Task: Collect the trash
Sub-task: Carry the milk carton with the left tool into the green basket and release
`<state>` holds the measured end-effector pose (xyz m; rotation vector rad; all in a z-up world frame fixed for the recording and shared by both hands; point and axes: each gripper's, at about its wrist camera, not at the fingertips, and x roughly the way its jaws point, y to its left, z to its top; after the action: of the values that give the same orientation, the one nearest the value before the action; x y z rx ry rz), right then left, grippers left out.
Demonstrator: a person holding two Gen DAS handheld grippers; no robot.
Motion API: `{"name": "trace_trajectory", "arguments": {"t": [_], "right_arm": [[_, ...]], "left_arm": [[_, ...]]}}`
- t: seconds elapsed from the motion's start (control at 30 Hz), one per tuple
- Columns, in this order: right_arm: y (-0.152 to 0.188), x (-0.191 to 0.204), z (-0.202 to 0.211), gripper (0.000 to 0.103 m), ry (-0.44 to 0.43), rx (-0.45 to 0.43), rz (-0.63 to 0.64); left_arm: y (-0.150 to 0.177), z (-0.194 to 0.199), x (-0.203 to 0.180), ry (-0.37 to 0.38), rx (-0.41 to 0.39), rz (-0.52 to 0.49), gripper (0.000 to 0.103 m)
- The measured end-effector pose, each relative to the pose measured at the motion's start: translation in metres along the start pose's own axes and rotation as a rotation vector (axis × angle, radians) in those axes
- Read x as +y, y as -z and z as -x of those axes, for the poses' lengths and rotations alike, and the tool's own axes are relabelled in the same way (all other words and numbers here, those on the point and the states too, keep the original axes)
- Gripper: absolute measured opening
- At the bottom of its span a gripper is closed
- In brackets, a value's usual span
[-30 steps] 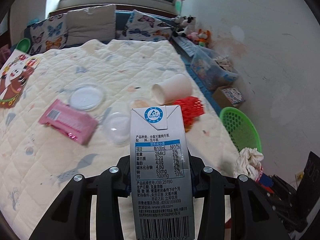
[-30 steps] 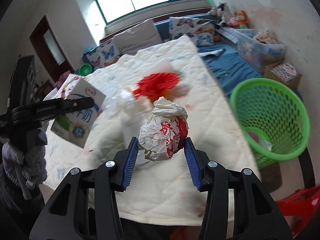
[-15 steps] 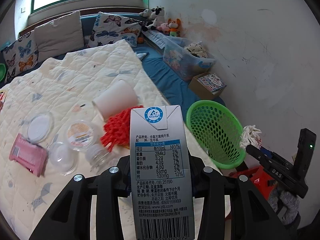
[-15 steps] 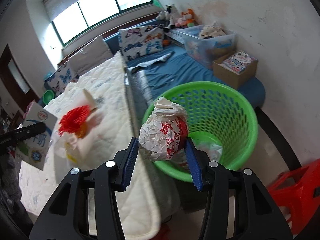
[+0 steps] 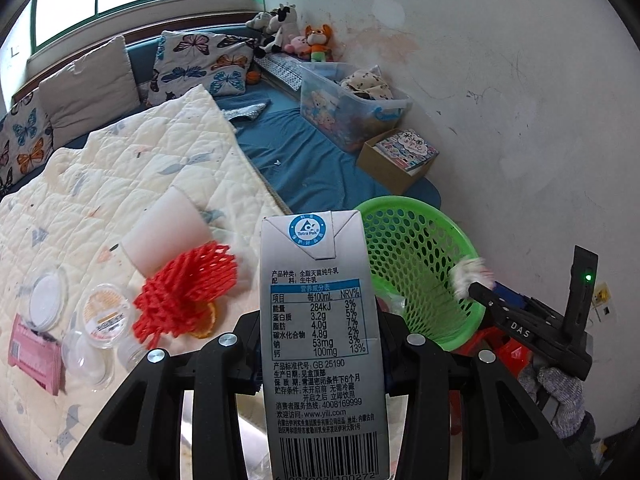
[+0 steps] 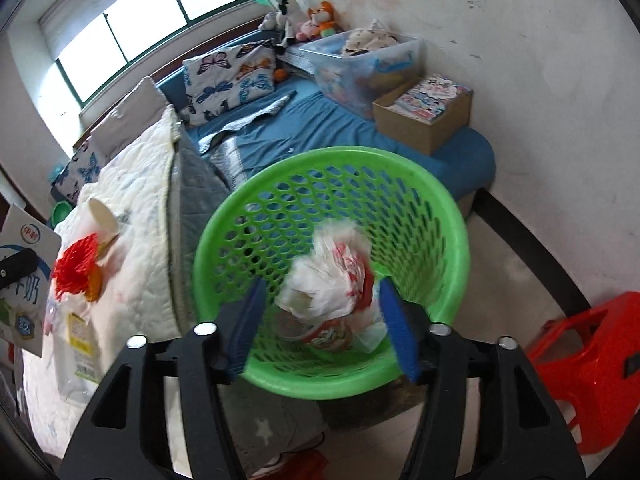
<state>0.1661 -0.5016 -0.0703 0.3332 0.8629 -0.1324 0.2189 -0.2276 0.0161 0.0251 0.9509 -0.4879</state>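
Observation:
My left gripper (image 5: 320,344) is shut on a grey milk carton (image 5: 316,272), held upright over the bed's edge; the carton (image 6: 28,248) also shows at the left rim of the right wrist view. A green mesh basket (image 5: 416,264) stands on the floor beside the bed. My right gripper (image 6: 320,292) hangs over the basket (image 6: 332,160) with its jaws opening. A crumpled white-and-red paper ball (image 6: 332,276) is blurred between the blue pads, free of both, above other trash in the basket. From the left wrist view the right gripper (image 5: 480,292) sits at the basket's rim.
On the cream quilt (image 5: 140,168) lie a red foam net (image 5: 184,288), a white paper cup (image 5: 168,228), clear plastic lids (image 5: 104,316) and a pink packet (image 5: 36,360). A red stool (image 6: 592,360), a cardboard box (image 6: 424,116) and a clear storage bin (image 6: 356,64) stand near the wall.
Both grippers swung from over the bed to the green basket. The right jaws spread and the paper ball came loose from the pads. The left still grips the carton.

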Motion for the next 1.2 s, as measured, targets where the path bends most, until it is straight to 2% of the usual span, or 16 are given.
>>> {"name": "trace_trajectory", "arguments": {"t": [0.2, 0.4, 0.67, 0.87, 1.03, 1.07, 1.1, 1.13, 1.2], "right_arm": [[0.0, -0.006, 0.003, 0.066, -0.005, -0.009, -0.008], [0.004, -0.005, 0.025, 0.07, 0.008, -0.052, 0.019], [0.017, -0.014, 0.052, 0.07, -0.001, -0.087, 0.007], [0.027, -0.026, 0.067, 0.071, 0.001, -0.104, -0.02], [0.033, -0.035, 0.071, 0.071, 0.009, -0.109, -0.046], [0.035, -0.036, 0.072, 0.071, 0.009, -0.108, -0.051], [0.035, -0.038, 0.072, 0.071, 0.01, -0.108, -0.056], [0.037, -0.038, 0.072, 0.071, 0.012, -0.11, -0.061], [0.039, -0.04, 0.073, 0.071, 0.011, -0.109, -0.068]], "left_arm": [[-0.01, -0.016, -0.02, 0.016, 0.016, -0.04, 0.04], [-0.02, -0.037, -0.05, 0.05, 0.041, -0.096, 0.04], [-0.024, -0.079, -0.092, 0.086, 0.107, -0.174, 0.04], [-0.024, -0.109, -0.117, 0.105, 0.146, -0.197, 0.04], [-0.031, -0.125, -0.139, 0.152, 0.154, -0.195, 0.04], [-0.032, -0.127, -0.143, 0.165, 0.149, -0.194, 0.045], [-0.034, -0.129, -0.146, 0.191, 0.14, -0.186, 0.058], [-0.036, -0.129, -0.148, 0.205, 0.124, -0.177, 0.062], [-0.036, -0.128, -0.149, 0.239, 0.088, -0.162, 0.064]]}}
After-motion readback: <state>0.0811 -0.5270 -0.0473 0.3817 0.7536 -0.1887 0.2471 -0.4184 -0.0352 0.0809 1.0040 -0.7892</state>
